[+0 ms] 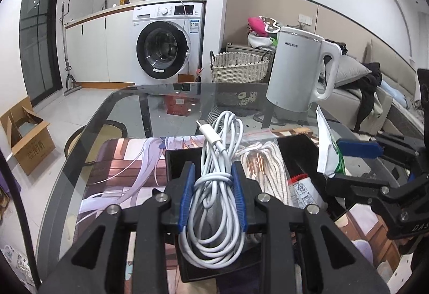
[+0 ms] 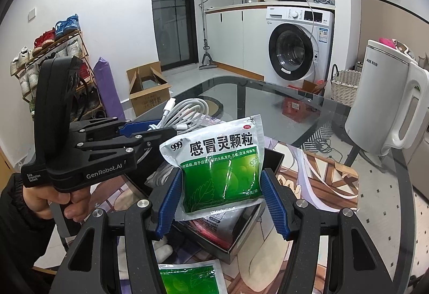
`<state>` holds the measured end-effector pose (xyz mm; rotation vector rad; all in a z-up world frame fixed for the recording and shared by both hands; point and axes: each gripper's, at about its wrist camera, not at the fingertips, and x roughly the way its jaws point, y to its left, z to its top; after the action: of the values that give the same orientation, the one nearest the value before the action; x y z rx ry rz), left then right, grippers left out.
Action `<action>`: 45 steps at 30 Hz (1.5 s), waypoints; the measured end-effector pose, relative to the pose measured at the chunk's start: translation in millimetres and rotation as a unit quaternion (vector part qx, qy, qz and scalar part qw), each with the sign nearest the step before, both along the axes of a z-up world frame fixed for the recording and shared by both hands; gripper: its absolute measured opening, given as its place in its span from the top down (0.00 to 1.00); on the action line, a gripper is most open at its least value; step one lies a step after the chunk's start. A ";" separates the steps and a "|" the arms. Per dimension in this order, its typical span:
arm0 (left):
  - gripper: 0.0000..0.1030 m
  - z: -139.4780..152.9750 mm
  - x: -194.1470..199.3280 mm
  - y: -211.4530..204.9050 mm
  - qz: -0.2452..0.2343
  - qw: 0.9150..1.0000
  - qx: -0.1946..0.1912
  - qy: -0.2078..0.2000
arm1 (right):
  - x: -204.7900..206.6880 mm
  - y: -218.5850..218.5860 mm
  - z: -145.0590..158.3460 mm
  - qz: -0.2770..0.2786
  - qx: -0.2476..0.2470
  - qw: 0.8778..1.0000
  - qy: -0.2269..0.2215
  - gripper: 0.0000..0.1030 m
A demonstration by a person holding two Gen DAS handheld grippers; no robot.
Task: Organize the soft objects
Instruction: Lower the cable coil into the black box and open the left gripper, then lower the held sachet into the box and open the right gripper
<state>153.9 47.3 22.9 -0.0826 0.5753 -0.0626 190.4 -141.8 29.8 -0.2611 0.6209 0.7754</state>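
My left gripper [image 1: 213,173] is shut on a coiled white charging cable [image 1: 214,186] and holds it over the left compartment of a black box [image 1: 177,157]. In the right wrist view the left gripper [image 2: 150,130] shows at the left with the cable [image 2: 185,114]. My right gripper [image 2: 219,186] is shut on a green and white medicine sachet [image 2: 219,168], held upright over the black box [image 2: 273,160]. The sachet also shows in the left wrist view [image 1: 328,149]. A bagged striped cord [image 1: 265,168] and another packet [image 1: 303,189] lie inside the box.
The box sits on a printed mat [image 1: 128,168] on a glass table [image 1: 134,106]. A white kettle [image 1: 297,68] stands at the table's far right. Another green sachet [image 2: 190,278] lies on the mat near me. A cardboard box [image 1: 26,138] is on the floor.
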 end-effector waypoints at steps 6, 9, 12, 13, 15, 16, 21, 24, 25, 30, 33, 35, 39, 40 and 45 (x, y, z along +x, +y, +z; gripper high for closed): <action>0.68 -1.0 -1.3 2.5 0.012 1.000 -0.004 0.009 | 1.5 0.7 -0.4 -0.002 -0.001 1.000 0.000 0.41; 0.46 3.7 -5.1 5.7 0.007 1.000 -0.022 0.000 | 1.5 -0.8 -0.7 -0.002 -0.001 1.000 0.000 0.41; 0.34 8.6 -10.7 5.4 0.014 1.000 -0.013 -0.001 | 1.3 -1.5 -1.0 -0.003 -0.001 1.000 0.000 0.41; 0.28 9.7 -13.0 7.1 0.013 1.000 -0.016 -0.004 | 1.3 -2.7 -1.0 -0.004 0.000 1.000 0.000 0.41; 0.23 14.0 -22.8 14.4 0.019 0.999 -0.022 -0.016 | -0.3 -5.1 -1.0 -0.005 0.002 1.000 0.001 0.41; 0.23 14.5 -25.8 17.2 0.023 0.999 -0.018 -0.018 | -0.9 -6.0 -1.1 -0.006 0.002 1.000 0.001 0.41; 0.23 8.2 -34.3 33.0 0.043 0.999 0.005 -0.006 | -1.3 -11.5 -1.4 -0.010 0.006 1.000 0.002 0.41; 0.23 1.2 -33.3 39.0 0.046 0.999 -0.005 0.009 | -0.9 -11.0 -1.6 -0.009 0.007 1.000 0.005 0.41; 0.23 -0.2 -34.1 38.9 0.045 0.999 -0.007 0.010 | -0.6 -9.7 -1.5 -0.008 0.005 1.000 0.005 0.41; 0.17 -1.5 -37.2 35.2 0.038 0.999 -0.005 0.009 | 0.9 3.0 -3.3 0.001 -0.010 1.000 0.007 0.41; 0.15 -0.6 -40.8 34.4 0.035 0.999 -0.008 0.007 | -0.7 10.6 -5.6 0.003 -0.029 1.000 -0.004 0.41; 0.15 -0.4 -42.6 33.8 0.033 0.999 -0.007 0.004 | 0.9 10.7 -6.4 0.004 -0.032 0.999 -0.003 0.41; 0.15 2.2 -43.4 31.5 0.028 1.000 -0.008 0.001 | -0.8 10.2 -5.8 0.013 -0.041 0.999 -0.007 0.23; 0.15 3.1 -44.1 30.9 0.027 1.000 -0.008 0.000 | -1.6 9.1 -5.0 0.013 -0.041 0.999 -0.009 0.21; 0.15 4.2 -47.0 29.9 0.024 1.000 -0.006 -0.002 | -0.6 -1.2 -5.3 -0.005 -0.046 0.999 -0.012 0.19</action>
<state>106.9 77.2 27.1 -0.1079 0.5685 -0.0186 189.8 -143.0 24.6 -0.3510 0.6361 0.7342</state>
